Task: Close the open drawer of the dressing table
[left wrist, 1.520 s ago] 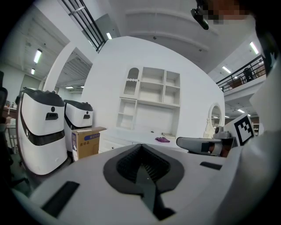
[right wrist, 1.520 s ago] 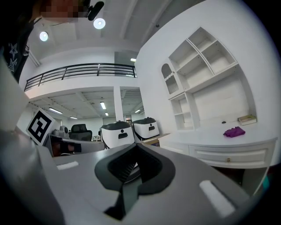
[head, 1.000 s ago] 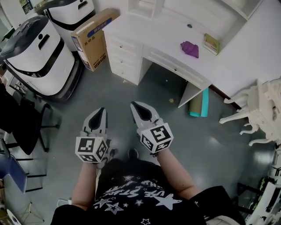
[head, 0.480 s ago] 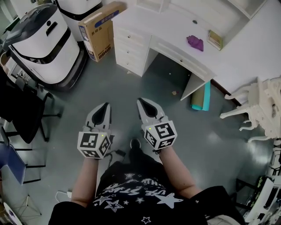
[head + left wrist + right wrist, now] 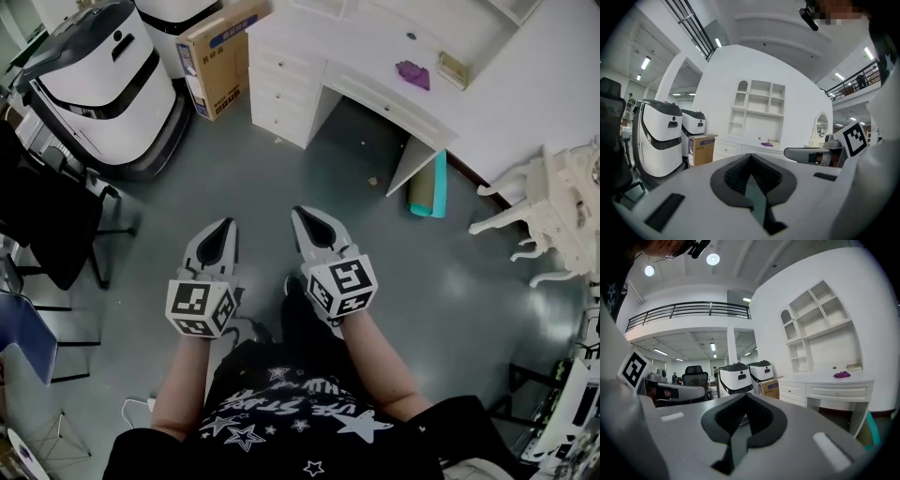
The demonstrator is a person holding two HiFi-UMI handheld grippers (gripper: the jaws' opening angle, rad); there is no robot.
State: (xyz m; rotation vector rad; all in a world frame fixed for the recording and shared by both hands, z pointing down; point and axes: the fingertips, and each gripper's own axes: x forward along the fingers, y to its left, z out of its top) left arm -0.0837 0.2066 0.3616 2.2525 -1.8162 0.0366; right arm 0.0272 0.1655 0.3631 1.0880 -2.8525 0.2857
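Left gripper and right gripper are held side by side, well short of the dressing table, each with jaws pressed together and nothing between them. The drawer under its top seems slightly pulled out, though this is hard to judge. A purple cloth is laid on the tabletop.

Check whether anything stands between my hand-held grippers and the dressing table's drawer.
Nothing visible does: only bare floor lies between the left hand-held gripper, the right hand-held gripper and the drawer. The cardboard box stands aside, left.
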